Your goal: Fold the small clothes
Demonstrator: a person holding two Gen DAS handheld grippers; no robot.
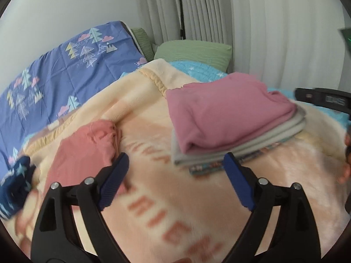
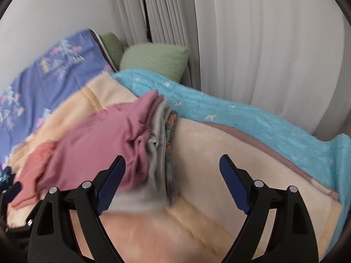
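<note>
Left wrist view shows the left gripper [image 1: 175, 173] with its blue-padded jaws spread wide and nothing between them, hanging above a peach fleece blanket [image 1: 197, 208] with orange lettering. A folded stack of small clothes [image 1: 230, 129] sits just beyond the right-hand pad: a mauve-pink garment [image 1: 219, 114] on top, grey layers [image 1: 274, 135] under it and a patterned piece [image 1: 206, 166] at the bottom. An unfolded salmon-pink garment [image 1: 85, 146] lies beside the left pad, with a navy printed garment [image 1: 15, 188] at the far left edge. Right wrist view shows the right gripper [image 2: 172, 179] also wide open and empty, the stack's blurred near edge beside its left pad. Behind lie a turquoise star blanket [image 2: 241, 114], green pillows [image 2: 153, 63] and pale curtains [image 2: 263, 43]
</note>
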